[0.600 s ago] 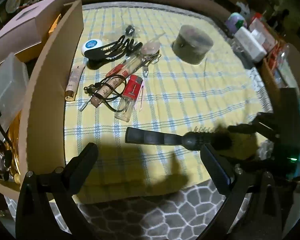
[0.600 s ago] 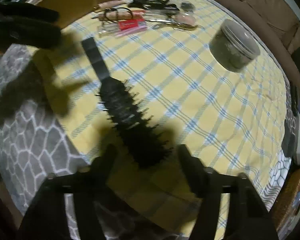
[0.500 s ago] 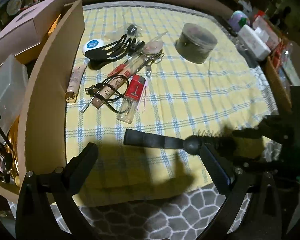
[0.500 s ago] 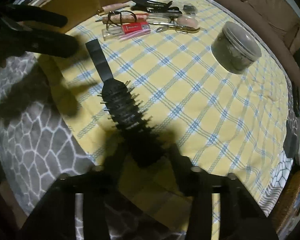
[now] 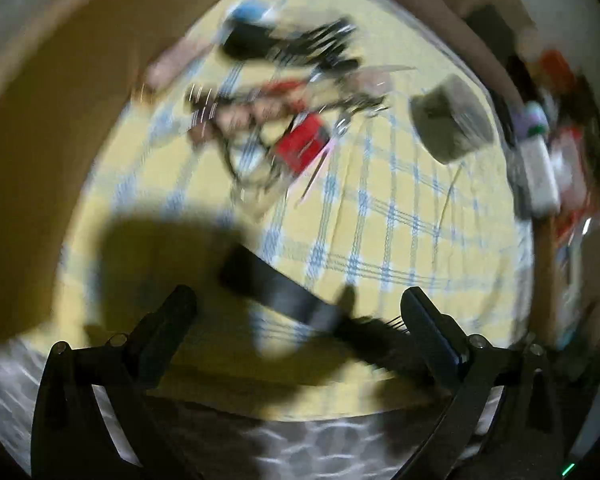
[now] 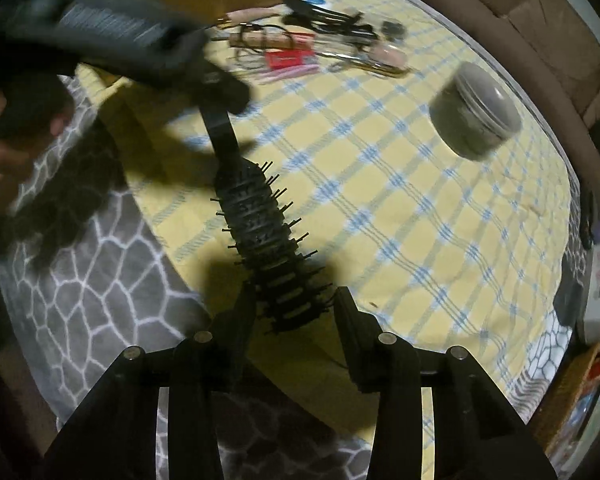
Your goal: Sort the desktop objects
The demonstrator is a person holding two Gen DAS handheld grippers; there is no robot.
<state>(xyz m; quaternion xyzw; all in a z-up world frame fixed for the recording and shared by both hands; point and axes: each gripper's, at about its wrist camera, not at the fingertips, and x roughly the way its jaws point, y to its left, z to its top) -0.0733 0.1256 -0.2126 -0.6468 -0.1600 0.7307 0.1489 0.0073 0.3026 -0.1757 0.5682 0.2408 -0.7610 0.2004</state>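
Observation:
A black hairbrush lies over the yellow checked cloth, handle pointing away. My right gripper is shut on its bristle head. In the blurred left wrist view the brush runs between the fingers of my left gripper, which is open above the handle. From the right wrist view the left gripper hovers over the handle tip. A pile of small cosmetics and cords lies at the far side.
A round grey lidded jar stands on the cloth to the right. A brown cardboard box wall rises on the left. A grey patterned blanket lies under the cloth's near edge. Bottles and boxes crowd the right edge.
My right gripper has closed on the brush head. My left gripper has swung quickly forward and down over the brush handle, blurring its view.

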